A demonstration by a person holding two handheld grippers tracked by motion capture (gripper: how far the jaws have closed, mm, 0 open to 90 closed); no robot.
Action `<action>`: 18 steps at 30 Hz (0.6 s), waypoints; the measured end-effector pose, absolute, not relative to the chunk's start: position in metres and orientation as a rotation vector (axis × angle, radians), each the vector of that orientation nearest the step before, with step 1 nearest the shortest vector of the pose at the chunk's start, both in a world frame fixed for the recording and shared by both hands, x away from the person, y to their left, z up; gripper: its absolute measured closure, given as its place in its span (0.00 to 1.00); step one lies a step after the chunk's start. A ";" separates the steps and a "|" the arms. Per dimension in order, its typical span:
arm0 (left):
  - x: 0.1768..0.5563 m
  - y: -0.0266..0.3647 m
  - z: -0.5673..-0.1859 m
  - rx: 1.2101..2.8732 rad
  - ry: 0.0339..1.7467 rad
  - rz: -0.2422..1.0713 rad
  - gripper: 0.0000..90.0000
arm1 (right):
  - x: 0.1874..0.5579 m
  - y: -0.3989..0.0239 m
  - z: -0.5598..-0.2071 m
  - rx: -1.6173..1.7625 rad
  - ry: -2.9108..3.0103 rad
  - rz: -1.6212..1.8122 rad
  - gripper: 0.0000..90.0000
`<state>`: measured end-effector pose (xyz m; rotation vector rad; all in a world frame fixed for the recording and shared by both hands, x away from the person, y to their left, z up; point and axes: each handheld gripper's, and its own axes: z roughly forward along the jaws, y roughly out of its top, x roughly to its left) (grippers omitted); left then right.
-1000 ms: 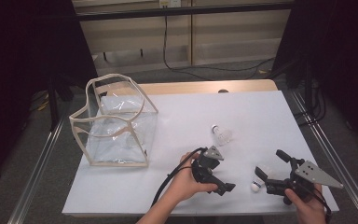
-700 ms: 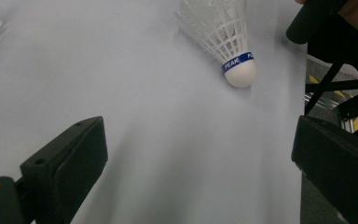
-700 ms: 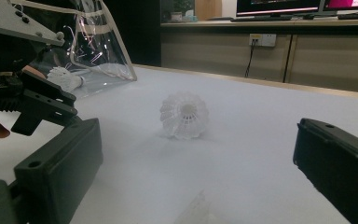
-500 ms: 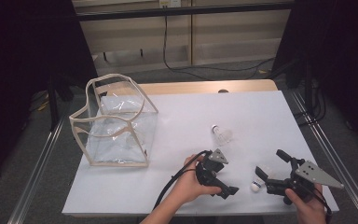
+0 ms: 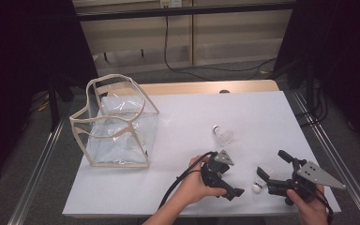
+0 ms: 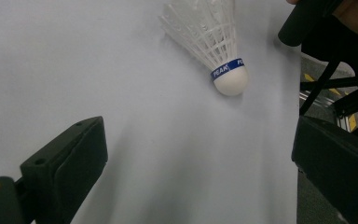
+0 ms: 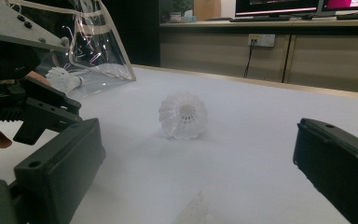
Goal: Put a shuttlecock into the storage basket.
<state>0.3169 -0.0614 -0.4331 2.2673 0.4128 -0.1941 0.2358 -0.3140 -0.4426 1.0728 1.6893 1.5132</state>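
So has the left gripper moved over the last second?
Yes. The left gripper has shifted toward the table's near edge and slightly right, away from the clear bag, closer to the shuttlecock by the right gripper.

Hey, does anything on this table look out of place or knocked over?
Nothing looks damaged. Two shuttlecocks lie loose on their sides on the table, one near the middle and one by the right gripper, while another already sits in the clear bag.

White table (image 5: pixel 243 112) with wooden far edge, metal rails (image 5: pixel 42 159) along both sides; grey floor (image 5: pixel 136 72) beyond, black cable (image 5: pixel 178 61) trailing across it; beige wall panels (image 5: pixel 136 44) behind, socket (image 7: pixel 260 40) on one; dark curtains (image 5: pixel 23 47) left and right; monitors (image 7: pixel 279 7) on a counter
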 end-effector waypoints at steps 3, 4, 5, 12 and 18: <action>0.317 -0.063 -0.434 2.282 0.404 -0.191 0.04 | 0.236 -0.314 -0.442 1.074 1.687 1.514 0.01; 0.317 -0.064 -0.434 2.276 0.404 -0.196 0.04 | 0.236 -0.314 -0.443 1.073 1.688 1.511 0.01; 0.317 -0.064 -0.435 2.279 0.398 -0.193 0.04 | 0.236 -0.314 -0.443 1.076 1.687 1.514 0.01; 0.317 -0.067 -0.435 2.281 0.405 -0.197 0.04 | 0.236 -0.314 -0.443 1.070 1.687 1.513 0.01; 0.317 -0.070 -0.436 2.279 0.398 -0.208 0.03 | 0.236 -0.314 -0.443 1.074 1.684 1.516 0.01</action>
